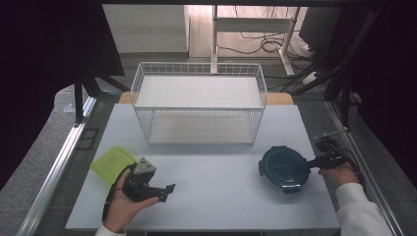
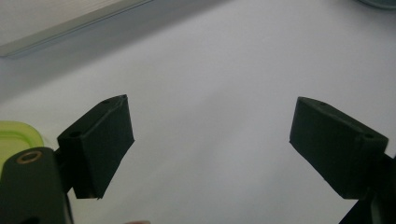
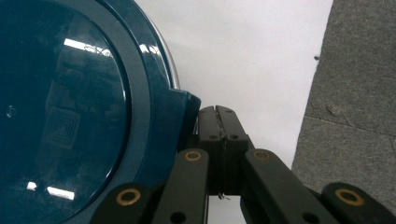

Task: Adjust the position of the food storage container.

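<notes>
My right hand-held gripper is clenched, jaws pressed together with nothing between them, touching the side tab of the round blue container on the bench. My left hand-held gripper is released, jaws spread wide, the green lid just beside it.

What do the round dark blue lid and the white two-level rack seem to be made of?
The round lid: probably glossy hard plastic, its dark teal surface showing sharp light reflections and a moulded latch tab. The rack: likely metal wire with a white coating, judging by its thin grid walls; its flat shelves look matte white, material unclear.
</notes>
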Motion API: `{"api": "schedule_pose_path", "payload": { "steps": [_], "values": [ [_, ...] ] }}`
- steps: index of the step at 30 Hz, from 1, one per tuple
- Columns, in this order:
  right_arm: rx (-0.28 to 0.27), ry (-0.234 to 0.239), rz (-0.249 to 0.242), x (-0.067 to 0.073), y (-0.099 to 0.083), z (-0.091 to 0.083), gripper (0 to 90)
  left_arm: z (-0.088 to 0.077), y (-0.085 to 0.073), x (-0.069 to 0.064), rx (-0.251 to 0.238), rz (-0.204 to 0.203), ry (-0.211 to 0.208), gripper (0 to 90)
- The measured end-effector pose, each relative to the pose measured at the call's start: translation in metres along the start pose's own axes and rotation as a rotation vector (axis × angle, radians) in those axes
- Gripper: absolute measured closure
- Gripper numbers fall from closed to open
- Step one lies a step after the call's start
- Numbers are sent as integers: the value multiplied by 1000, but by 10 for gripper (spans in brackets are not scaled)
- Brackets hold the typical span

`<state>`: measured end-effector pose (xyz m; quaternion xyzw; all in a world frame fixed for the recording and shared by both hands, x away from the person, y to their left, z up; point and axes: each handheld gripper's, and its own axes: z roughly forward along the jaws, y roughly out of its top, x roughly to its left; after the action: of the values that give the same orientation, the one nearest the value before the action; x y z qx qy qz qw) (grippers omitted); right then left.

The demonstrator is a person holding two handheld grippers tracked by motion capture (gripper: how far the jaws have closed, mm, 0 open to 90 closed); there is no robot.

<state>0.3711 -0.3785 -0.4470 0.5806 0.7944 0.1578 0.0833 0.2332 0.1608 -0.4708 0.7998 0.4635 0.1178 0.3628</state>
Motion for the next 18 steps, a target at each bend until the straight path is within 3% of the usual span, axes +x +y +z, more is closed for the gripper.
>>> {"api": "schedule_pose_path", "payload": {
  "steps": [12,17,18],
  "values": [
    [-18,8,-26,16,-2,2,893,3,0,0,8,-2,-3,137],
    [-10,25,-61,32,0,5,893,2,-1,2,5,-6,-1,139],
    [0,42,-74,40,1,6,893,2,0,2,5,-4,0,139]
  ]
}}
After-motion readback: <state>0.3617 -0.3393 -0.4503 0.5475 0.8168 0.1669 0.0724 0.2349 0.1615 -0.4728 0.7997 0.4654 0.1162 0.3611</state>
